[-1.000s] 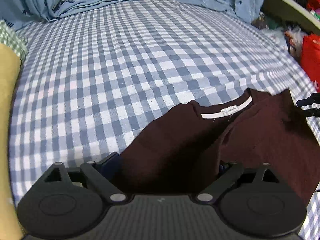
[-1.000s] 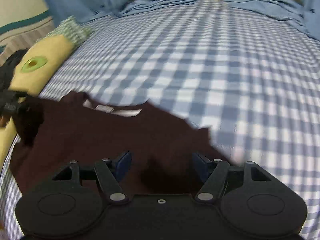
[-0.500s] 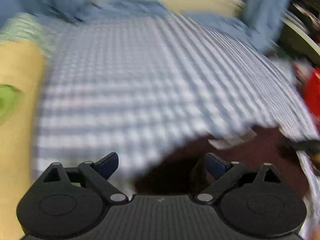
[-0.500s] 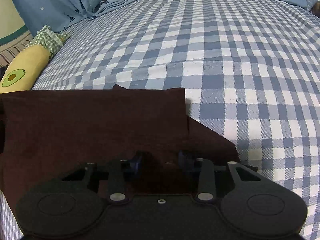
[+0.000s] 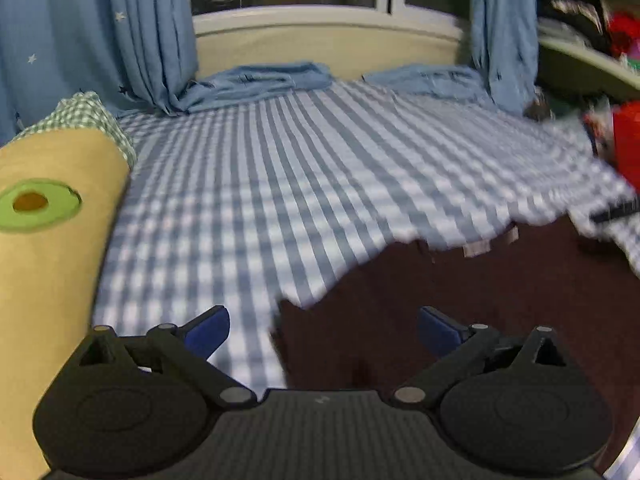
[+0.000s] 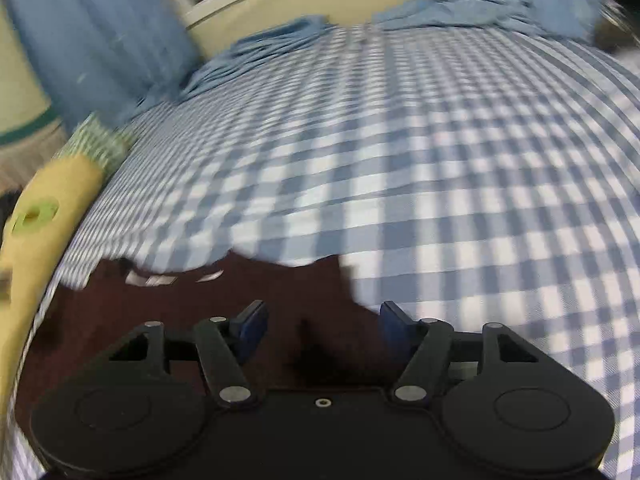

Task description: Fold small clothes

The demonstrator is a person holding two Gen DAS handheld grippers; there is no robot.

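Note:
A dark maroon shirt with a white neck label lies on the blue checked bed sheet. My left gripper is open above the shirt's left edge, holding nothing. In the right wrist view the shirt lies under and left of my right gripper, which is open and empty over the shirt's right edge. Both views are blurred by motion.
A yellow avocado-print pillow lies along the left side of the bed, also in the right wrist view. Blue curtains and bunched blue cloth are at the far end. Red items are at the right.
My right gripper was shut on the shirt half a second ago and has opened. Both grippers have lifted and tilted up, showing more of the far end of the bed.

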